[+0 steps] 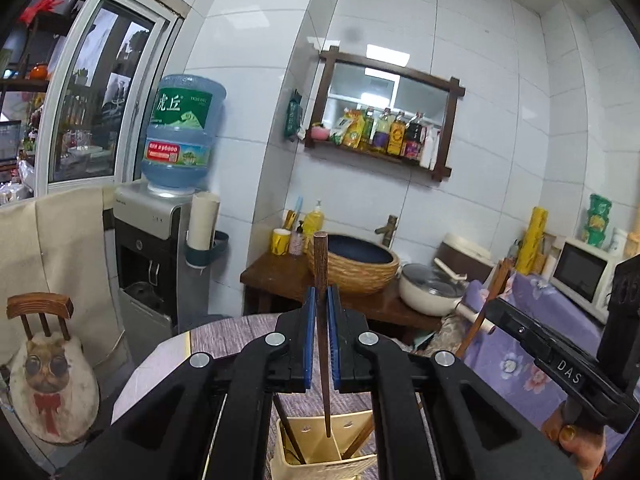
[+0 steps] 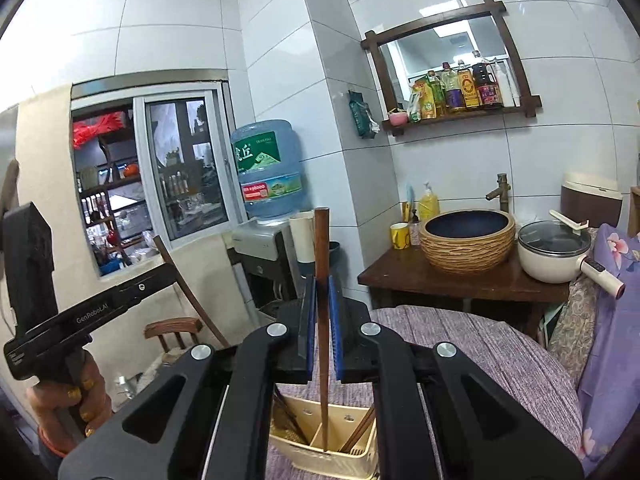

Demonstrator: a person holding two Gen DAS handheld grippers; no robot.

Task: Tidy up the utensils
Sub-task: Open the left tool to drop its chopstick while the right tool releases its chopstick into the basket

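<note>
My left gripper (image 1: 320, 294) is shut on a dark wooden chopstick (image 1: 321, 280), held upright with its thin tip down in a cream utensil holder (image 1: 320, 446) on the round table. My right gripper (image 2: 320, 282) is shut on another wooden chopstick (image 2: 321, 264), also upright, its tip reaching into the same cream holder (image 2: 332, 440). More chopsticks (image 2: 362, 428) lean in the holder's side compartments. The right gripper's body shows at the right of the left wrist view (image 1: 560, 364), and the left gripper's body at the left of the right wrist view (image 2: 80, 320).
The holder stands on a round table with a purple-grey cloth (image 2: 480, 344). Behind are a wooden stand with a woven basin (image 2: 468, 240), a cream pot (image 2: 552, 252), a water dispenser (image 1: 160, 240), a small wooden chair (image 1: 44, 320) and a microwave (image 1: 584, 276).
</note>
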